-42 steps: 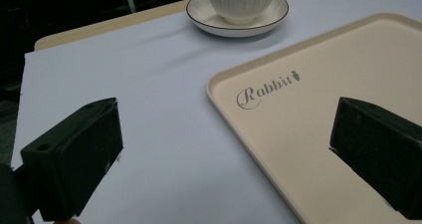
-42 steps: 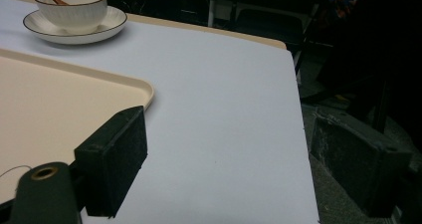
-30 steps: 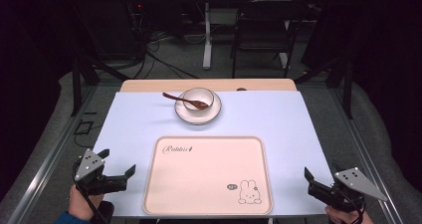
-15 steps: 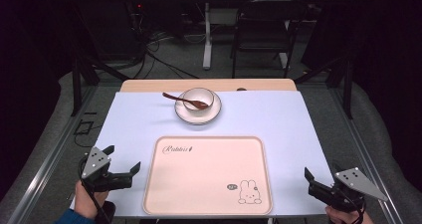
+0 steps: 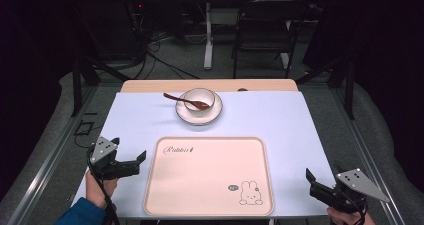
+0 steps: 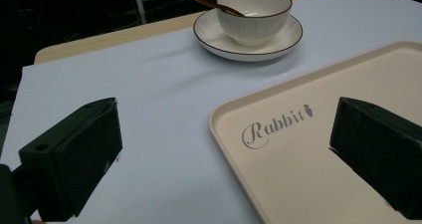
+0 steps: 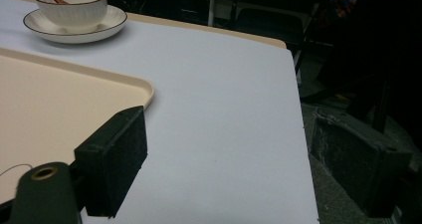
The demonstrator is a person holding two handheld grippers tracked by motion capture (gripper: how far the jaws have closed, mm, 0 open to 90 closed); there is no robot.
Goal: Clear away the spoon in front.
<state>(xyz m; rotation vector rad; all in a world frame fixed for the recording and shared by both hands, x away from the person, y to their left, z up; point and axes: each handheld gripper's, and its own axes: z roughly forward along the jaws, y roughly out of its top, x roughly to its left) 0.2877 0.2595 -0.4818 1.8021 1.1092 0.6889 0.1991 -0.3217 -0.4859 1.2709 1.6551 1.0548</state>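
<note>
Beige tray (image 5: 210,177) sits empty at the near middle of the table (image 5: 300,120), "Rabbit" script at its far left corner, small rabbit print near right. Left claw (image 5: 131,161) hangs just off the tray's left edge, jaws spread wide, holding nothing; in the left gripper view one jaw is over the pale sheet and the other over the tray's corner. Right claw (image 5: 316,181) is at the near right corner of the table, well apart from the tray, also released and empty.

Bowl (image 5: 199,101) stands on its saucer (image 5: 199,113) at the far middle, beyond the tray with a gap between. Brown spoon (image 5: 186,101) rests in the bowl, handle sticking out to the left over the rim.

My read: this is the approach step, nothing gripped yet. Left claw looks lined up for either the tray rim or a reach forward to the bowl set. Next move needs a low, level entry: the rim is thin and shallow, so the jaws must straddle it squarely. If I go for the saucer instead, watch that spoon handle.

Surface: pale lavender sheet over a wooden top, wood showing along the far edge. Room is dark; grey floor, cables, a black chair (image 5: 265,35) and another table's legs behind.
</note>
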